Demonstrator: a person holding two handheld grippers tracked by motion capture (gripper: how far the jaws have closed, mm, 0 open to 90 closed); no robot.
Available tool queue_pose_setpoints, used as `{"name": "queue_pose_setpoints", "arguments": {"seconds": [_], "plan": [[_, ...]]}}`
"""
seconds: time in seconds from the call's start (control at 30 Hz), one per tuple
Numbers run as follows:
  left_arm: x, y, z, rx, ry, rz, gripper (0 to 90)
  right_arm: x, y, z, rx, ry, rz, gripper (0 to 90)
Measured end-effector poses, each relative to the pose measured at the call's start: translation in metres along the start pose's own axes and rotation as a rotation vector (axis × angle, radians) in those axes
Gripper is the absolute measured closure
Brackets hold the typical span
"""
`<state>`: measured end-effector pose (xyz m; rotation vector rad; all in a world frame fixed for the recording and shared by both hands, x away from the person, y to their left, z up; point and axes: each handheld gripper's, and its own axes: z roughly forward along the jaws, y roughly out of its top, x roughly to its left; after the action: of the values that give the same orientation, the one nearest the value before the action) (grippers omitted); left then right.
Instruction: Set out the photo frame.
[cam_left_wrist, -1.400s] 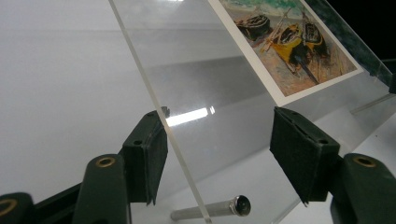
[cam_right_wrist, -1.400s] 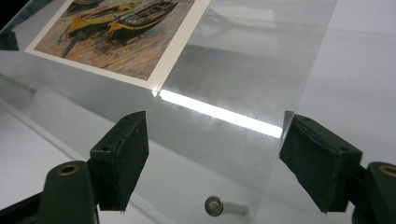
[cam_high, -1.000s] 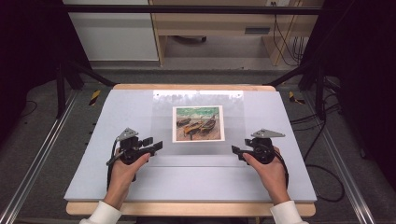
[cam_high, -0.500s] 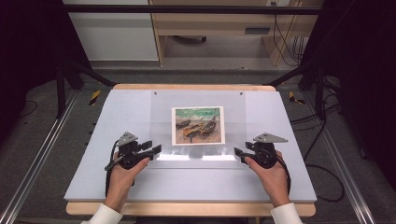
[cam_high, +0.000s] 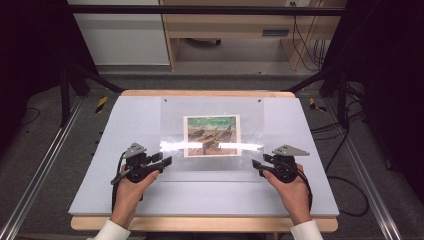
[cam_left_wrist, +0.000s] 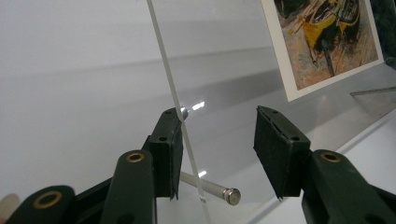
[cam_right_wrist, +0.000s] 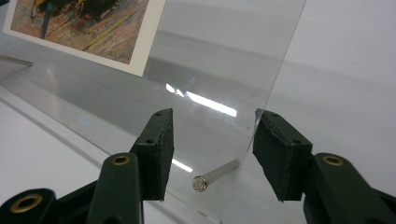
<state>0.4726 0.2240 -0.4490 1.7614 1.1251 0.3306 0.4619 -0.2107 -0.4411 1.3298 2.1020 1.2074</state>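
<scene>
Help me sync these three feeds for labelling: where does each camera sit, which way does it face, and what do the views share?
High view: fixed above the table's near edge, looking forward and down at the clear sheet over the boat picture; forearms, left gripper, right gripper.
Left gripper view: rides the left gripper, looking along its jaws at the sheet's edge and a metal pin.
Right gripper view: rides the right gripper; jaws, sheet edge, another pin.
Shared: sheet and picture.
</scene>
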Motion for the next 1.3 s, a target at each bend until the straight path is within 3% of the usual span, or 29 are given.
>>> {"name": "queue_pose_setpoints", "arguments": {"seconds": [1.3], "plan": [[-0.0056, -0.0056, -0.0081, 0.021, 0.017, 0.032, 57.5, 0.0053, -0.0096, -0.0090, 0.010, -0.024, -0.035, 57.4]]}}
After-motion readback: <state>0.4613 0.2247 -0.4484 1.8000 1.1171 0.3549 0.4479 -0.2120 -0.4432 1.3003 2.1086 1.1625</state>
